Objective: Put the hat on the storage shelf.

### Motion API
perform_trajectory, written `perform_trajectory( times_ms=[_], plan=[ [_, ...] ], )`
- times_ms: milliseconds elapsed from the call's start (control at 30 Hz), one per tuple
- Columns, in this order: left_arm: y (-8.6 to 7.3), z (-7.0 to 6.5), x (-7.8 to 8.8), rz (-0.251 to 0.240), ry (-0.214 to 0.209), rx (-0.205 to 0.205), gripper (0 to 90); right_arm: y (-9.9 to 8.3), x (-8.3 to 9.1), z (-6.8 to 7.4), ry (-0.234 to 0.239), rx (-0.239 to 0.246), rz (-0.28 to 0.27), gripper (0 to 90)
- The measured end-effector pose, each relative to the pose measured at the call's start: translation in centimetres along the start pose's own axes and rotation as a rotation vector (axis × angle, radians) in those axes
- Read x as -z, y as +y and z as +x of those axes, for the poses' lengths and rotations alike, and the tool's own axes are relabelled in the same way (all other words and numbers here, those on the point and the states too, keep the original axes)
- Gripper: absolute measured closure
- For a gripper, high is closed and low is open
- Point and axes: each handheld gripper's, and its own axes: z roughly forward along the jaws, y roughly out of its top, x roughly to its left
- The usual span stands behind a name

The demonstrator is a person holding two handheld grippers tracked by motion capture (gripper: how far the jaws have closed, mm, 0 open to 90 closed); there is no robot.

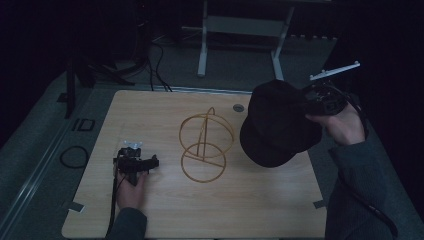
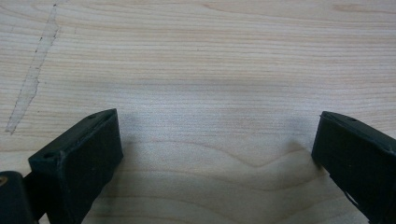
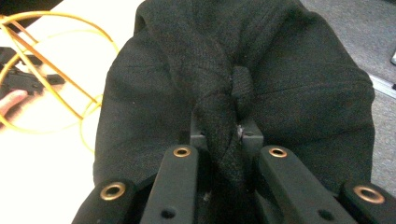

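A light wooden table (image 1: 165, 215) carries a gold wire stand of hoops (image 1: 204, 146) at its centre. Right of the stand, a black fabric cap (image 1: 277, 122) hangs, apparently clear of the tabletop, its cloth pinched in the right gripper (image 3: 225, 140). The left gripper (image 1: 136, 162) rests on the wood, jaws spread wide around nothing.

Dim room, wooden table (image 1: 210, 210), grey floor (image 1: 235, 55), white frame (image 1: 240, 30)

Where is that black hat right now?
In the high view, the black hat hangs above the table's right edge, pinched in the right tool, just right of the yellow wire stand.
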Motion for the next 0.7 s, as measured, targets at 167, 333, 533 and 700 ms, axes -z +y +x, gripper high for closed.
perform_trajectory(
  times_ms=[167, 333, 533, 700],
  plan=[
    [0.0, 0.0, 0.0, 0.0, 0.0, 0.001, 1.2, 0.4, 0.5, 0.2, 0.015, 0.01, -0.014, 82.3],
    [0.0, 0.0, 0.0, 0.0, 0.0, 0.0, 1.2, 0.9, 1.1, 0.5, 0.032, 0.013, -0.031, 82.3],
    [0.0, 0.0, 0.0, 0.0, 0.0, 0.0, 1.2, 1.3, 1.7, 0.9, 0.06, 0.03, -0.052, 82.4],
    [0.0, 0.0, 0.0, 0.0, 0.0, 0.0, 1.2, 1.7, 2.1, 1.2, 0.079, 0.041, -0.065, 82.4]
  ],
)
